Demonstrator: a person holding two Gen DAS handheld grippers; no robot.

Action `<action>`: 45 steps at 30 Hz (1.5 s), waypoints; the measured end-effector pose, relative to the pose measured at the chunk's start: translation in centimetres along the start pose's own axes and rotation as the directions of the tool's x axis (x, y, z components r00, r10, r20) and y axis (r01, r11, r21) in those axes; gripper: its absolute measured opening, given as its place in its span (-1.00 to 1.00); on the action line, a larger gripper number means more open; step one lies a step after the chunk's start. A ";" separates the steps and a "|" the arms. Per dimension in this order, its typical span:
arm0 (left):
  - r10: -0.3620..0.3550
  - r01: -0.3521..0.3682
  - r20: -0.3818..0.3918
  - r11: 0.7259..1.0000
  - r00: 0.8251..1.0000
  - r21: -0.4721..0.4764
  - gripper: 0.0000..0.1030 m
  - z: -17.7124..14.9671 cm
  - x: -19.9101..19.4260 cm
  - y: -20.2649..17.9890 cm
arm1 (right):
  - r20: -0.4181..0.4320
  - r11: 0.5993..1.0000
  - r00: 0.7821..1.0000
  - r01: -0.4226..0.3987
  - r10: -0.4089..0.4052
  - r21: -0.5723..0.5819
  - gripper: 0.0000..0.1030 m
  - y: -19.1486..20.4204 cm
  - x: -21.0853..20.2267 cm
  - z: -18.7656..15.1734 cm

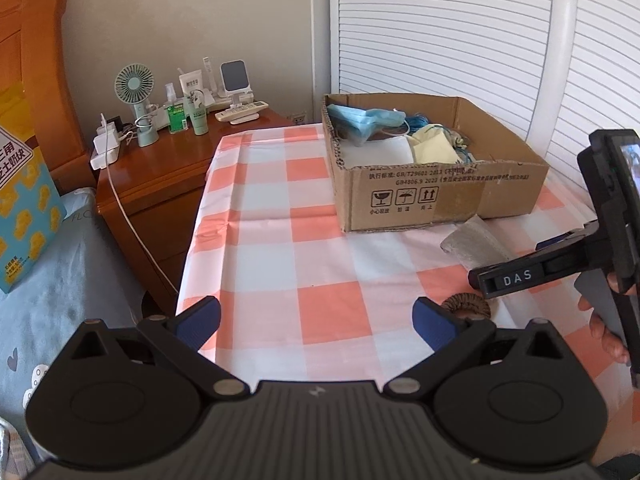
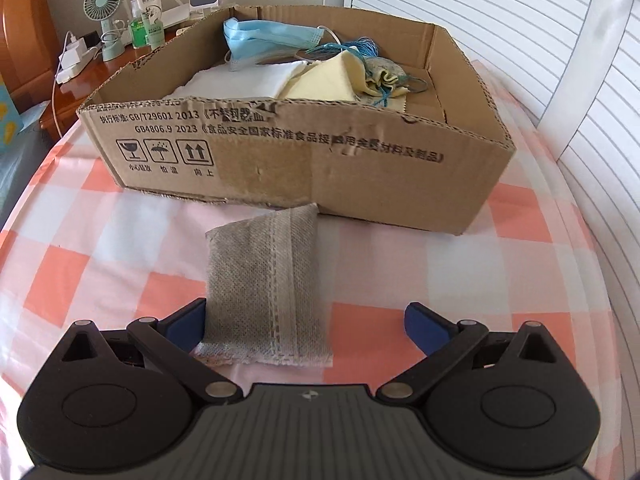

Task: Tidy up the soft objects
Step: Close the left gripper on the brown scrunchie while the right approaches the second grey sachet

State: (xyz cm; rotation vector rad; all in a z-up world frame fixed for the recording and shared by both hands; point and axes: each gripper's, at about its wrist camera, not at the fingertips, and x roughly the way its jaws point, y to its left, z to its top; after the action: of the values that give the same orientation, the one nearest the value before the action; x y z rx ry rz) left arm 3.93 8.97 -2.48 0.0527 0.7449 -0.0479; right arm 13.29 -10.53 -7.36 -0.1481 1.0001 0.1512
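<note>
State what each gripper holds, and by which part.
Nothing is held. The left gripper is open over the tablecloth; the right gripper is open around the grey pouch's near end.

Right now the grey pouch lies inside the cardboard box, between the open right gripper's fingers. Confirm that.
Not inside: the right wrist view shows the grey pouch on the checked tablecloth, in front of the cardboard box. It does lie between the open right gripper fingers.
</note>
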 end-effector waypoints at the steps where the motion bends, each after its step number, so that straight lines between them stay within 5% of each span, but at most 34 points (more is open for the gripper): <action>1: -0.008 0.008 -0.005 1.000 1.000 0.012 0.97 0.0 0.2 -0.4 | -0.001 1.000 1.000 -0.009 0.009 -0.010 1.00 -0.5 -0.1 -0.2; 16: -0.112 0.139 -0.146 0.973 0.983 0.186 0.97 -0.6 4.7 -6.4 | 0.026 0.992 0.997 -0.074 0.077 -0.105 1.00 -4.7 -1.2 -2.3; 23: -0.080 0.121 -0.201 0.973 0.976 0.199 0.99 -0.9 7.0 -7.0 | 0.063 0.991 0.995 -0.076 0.083 -0.110 1.00 -4.8 -1.4 -3.0; 33: -0.116 0.130 -0.202 0.990 0.972 0.054 0.99 -0.8 8.2 -3.8 | 0.081 0.992 0.993 -0.073 0.082 -0.105 1.00 -4.8 -1.5 -3.2; 45: -0.176 0.201 -0.188 0.971 0.966 0.126 0.99 -0.9 7.9 -7.8 | 0.111 0.988 0.989 -0.088 0.102 -0.129 1.00 -5.0 -1.7 -3.8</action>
State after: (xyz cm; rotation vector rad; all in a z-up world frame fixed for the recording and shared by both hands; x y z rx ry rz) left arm 8.60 1.08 -8.73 0.1254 0.9211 -0.2827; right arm 10.28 -16.27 -7.69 -0.2024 0.8813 0.3061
